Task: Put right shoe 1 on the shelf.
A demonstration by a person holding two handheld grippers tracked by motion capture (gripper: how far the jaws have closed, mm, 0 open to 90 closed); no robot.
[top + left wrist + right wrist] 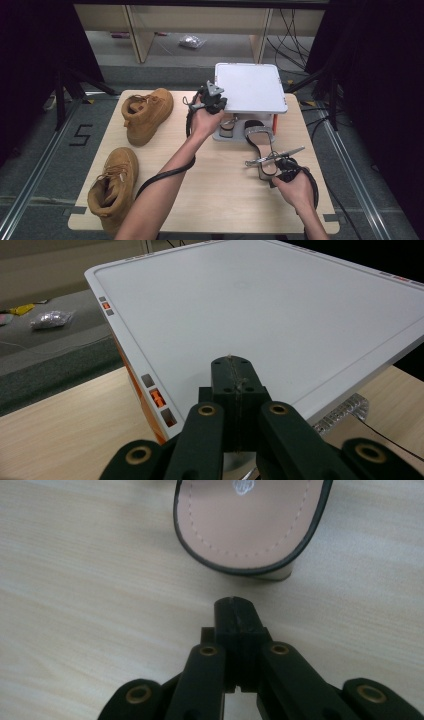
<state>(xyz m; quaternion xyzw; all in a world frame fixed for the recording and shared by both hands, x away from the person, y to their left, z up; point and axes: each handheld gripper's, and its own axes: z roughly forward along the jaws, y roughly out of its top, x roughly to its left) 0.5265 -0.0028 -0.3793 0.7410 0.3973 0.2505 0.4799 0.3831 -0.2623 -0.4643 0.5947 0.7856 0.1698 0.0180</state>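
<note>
Two clenched hand-held grippers: left (234,371) over smooth white lid (260,315), right (235,611) by beige-lined sandal (250,520).

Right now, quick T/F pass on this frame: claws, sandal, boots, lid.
1. The left claw is shut, over the white lid. True.
2. The right claw grips the sandal. False: it is shut on nothing, just short of the sandal's rounded end.
3. Two tan boots sit on the table's left side. True.
4. The sandal lies inside the box. False: it lies on the table in front of it.
</note>
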